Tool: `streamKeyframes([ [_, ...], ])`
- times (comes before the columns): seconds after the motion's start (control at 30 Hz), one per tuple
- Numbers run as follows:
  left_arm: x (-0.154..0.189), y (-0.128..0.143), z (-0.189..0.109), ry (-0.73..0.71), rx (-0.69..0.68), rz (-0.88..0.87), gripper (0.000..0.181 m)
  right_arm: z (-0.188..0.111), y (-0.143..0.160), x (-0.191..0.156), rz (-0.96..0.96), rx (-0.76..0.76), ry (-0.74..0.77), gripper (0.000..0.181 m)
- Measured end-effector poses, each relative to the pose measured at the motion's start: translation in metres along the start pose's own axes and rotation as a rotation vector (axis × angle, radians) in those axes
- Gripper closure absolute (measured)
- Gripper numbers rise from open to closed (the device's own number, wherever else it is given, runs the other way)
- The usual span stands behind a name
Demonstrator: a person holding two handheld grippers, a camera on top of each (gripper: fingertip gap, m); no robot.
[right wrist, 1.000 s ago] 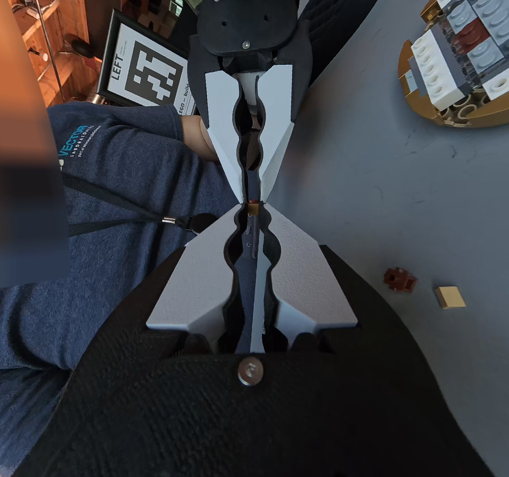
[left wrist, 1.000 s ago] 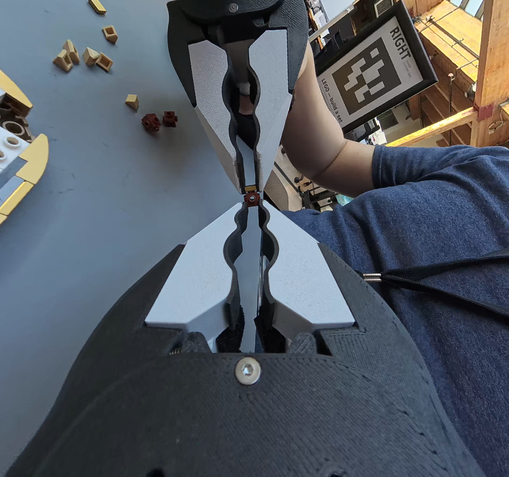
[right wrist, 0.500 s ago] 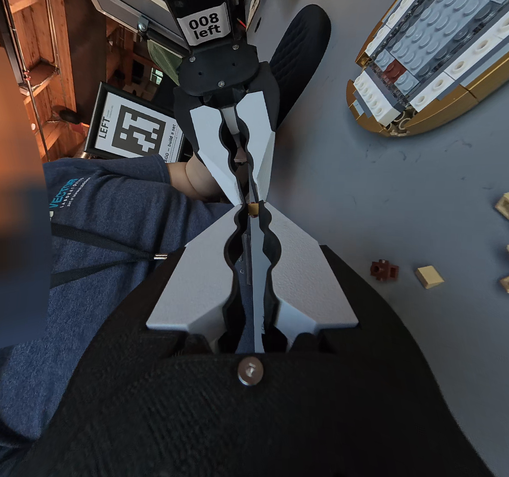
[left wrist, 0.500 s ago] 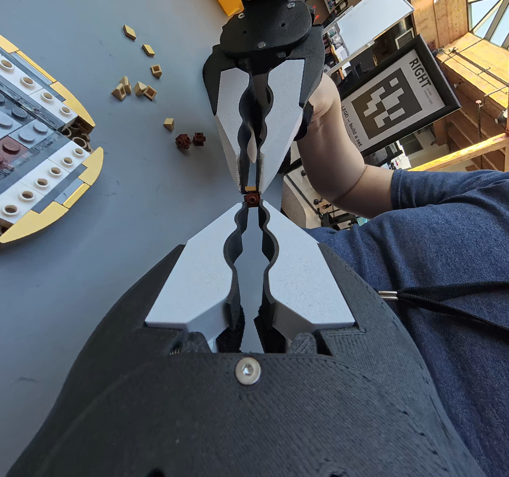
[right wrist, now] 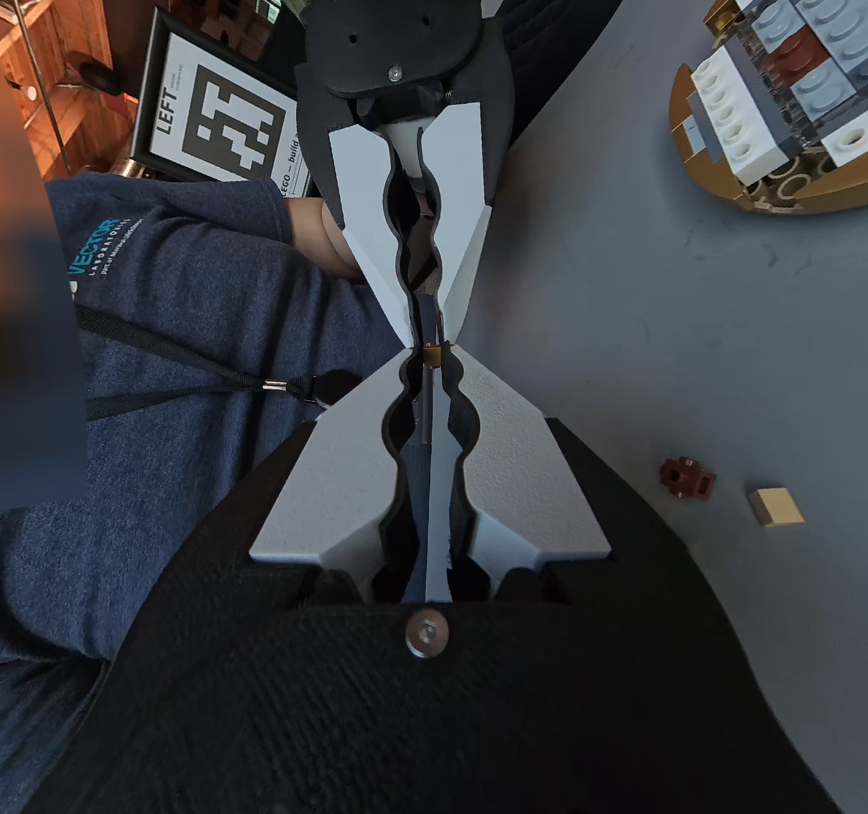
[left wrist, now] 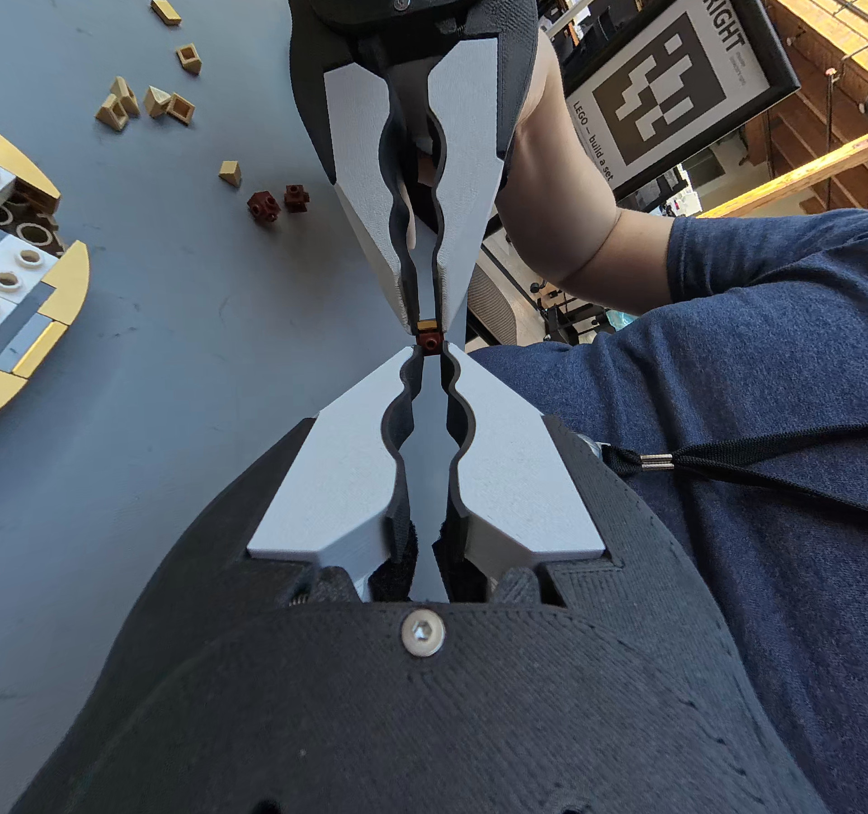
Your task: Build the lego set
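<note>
Here the left gripper (left wrist: 428, 353) is clamped on a small reddish-brown studded brick (left wrist: 430, 342), and the right gripper (right wrist: 431, 352), tip to tip with it, pinches a small gold piece (right wrist: 431, 355). The two parts touch, gold pressed against brown, held in the air above the grey table (left wrist: 178, 345).

Compared with half a second ago, both grippers have swung back in close to the person's blue shirt (left wrist: 704, 392), so the far gripper fills more of each view, yet the two parts have stayed pressed together throughout. That suggests the mating is done or nearly so; whether the gold piece is fully seated is too small to tell.

Outward on the table, two spare reddish-brown bricks (left wrist: 278, 203) lie just beside a tan slope piece (left wrist: 231, 173), with a scatter of tan pieces (left wrist: 145, 103) farther off. The part-built model (left wrist: 44, 284), gold-rimmed with white and grey bricks, sits well apart at the table's edge of view. Nothing lies between the grippers and the model, so carrying the joined pair over looks unobstructed.
</note>
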State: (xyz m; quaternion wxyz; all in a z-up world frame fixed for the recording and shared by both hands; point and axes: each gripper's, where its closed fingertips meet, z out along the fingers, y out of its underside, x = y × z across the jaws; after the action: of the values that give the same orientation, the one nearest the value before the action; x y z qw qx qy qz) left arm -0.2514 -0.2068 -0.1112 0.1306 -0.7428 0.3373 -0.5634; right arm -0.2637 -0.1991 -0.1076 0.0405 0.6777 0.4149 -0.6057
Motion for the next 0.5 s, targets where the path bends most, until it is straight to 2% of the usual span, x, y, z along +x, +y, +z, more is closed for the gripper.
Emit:
streamKeyframes([
  [0.17,-0.002,0.004,0.002,-0.015,-0.034,0.019,0.176,0.003,0.003,0.003,0.022,-0.033,-0.005,0.174],
  [0.37,0.001,-0.003,-0.005,0.018,0.006,0.007,0.176,0.0,-0.008,-0.001,0.04,0.04,-0.063,0.174],
  [0.5,0.0,-0.002,-0.004,-0.003,-0.006,0.03,0.176,0.0,-0.006,-0.001,0.009,0.021,-0.041,0.174],
])
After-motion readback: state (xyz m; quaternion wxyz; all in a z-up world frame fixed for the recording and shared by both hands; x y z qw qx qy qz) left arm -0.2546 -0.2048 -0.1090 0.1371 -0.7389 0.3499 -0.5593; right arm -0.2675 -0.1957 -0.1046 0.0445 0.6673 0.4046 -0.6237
